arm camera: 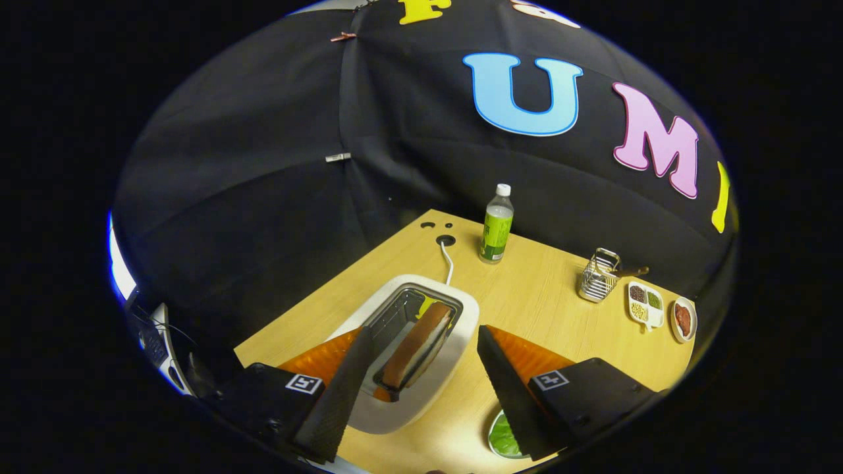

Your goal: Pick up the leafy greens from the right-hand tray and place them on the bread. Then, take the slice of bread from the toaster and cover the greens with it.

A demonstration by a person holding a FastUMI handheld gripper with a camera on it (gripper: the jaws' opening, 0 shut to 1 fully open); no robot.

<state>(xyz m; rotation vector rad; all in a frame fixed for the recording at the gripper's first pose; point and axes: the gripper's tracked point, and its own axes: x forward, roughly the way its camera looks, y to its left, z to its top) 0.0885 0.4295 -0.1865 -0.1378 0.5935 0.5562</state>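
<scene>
- Gripper view: the gripper [421, 342] hangs above the toaster [411, 355], fingers spread wide and empty, straddling the slot so the bread slice [416, 345] stands between them, likely lined up for a grab.
- Leafy greens [504, 438] lie near the table's [546, 296] near edge, partly hidden under the right finger.
- A bottle [496, 227] stands toward the far corner.

Leafy greens [504, 437] mostly hidden behind claw [421, 342] finger.
</scene>
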